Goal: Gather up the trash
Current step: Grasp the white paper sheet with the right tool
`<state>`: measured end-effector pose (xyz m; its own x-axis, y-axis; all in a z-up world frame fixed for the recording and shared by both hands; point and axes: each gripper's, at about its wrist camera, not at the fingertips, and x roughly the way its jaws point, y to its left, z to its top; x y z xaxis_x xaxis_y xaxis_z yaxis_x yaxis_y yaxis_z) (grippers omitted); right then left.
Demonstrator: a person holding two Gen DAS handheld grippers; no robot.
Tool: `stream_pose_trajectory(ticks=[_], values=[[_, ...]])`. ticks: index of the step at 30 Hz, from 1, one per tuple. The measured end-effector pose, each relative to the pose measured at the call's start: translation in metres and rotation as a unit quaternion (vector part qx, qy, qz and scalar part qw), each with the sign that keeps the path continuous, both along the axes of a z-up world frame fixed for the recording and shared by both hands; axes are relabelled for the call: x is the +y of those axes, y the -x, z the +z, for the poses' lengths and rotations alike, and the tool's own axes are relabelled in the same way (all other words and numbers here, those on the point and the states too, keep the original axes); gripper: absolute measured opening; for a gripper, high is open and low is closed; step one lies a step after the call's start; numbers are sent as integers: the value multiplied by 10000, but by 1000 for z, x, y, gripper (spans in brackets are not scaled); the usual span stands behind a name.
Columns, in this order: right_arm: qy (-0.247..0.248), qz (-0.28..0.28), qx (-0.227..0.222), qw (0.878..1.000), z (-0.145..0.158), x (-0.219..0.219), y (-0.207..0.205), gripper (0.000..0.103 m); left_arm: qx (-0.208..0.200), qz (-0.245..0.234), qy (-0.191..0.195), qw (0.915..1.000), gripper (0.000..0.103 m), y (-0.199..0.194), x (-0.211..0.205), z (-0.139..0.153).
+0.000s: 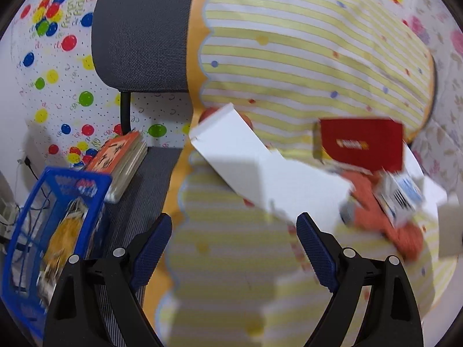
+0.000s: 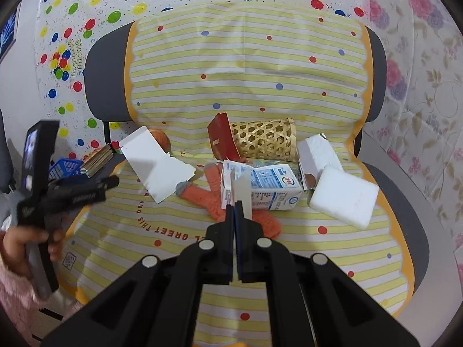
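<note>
My right gripper [image 2: 235,204] is shut on the opened flap of a white and blue milk carton [image 2: 269,188] that lies on the yellow striped chair cover [image 2: 246,66]. My left gripper [image 1: 233,228] is open and empty, just short of a torn white cardboard piece [image 1: 260,162], which also shows in the right wrist view [image 2: 157,163]. The left gripper body [image 2: 69,193] appears at the left of the right wrist view. An orange glove [image 2: 214,199] lies under the carton. A red box [image 2: 222,137], a white foam block [image 2: 344,196] and a torn white box [image 2: 315,153] lie around it.
A woven bamboo holder [image 2: 266,138] lies on its side behind the carton. A blue basket [image 1: 46,225] with items in it stands at the left by a stack of books [image 1: 121,162]. An apple [image 2: 160,138] sits behind the cardboard. A balloon-print sheet [image 1: 58,57] hangs behind the chair.
</note>
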<state>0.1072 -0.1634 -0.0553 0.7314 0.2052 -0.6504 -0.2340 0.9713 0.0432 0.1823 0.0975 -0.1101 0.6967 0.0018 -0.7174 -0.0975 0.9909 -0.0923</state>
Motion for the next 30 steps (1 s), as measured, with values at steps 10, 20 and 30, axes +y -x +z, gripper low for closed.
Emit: stream_pose_trajectory(ticks=[10,20,30], values=[[1,81,123,9999,-14,0,-18,2,306,-145,473,9983,73,-71,23,-29],[29,97,187,9998,-18,0,-21,2,441,-395,1368,9888,44,-103,33,-37],[-111,89,-48,9999,4,-6,7,2,-971,-940,1160,9840,0,-11,20,76]])
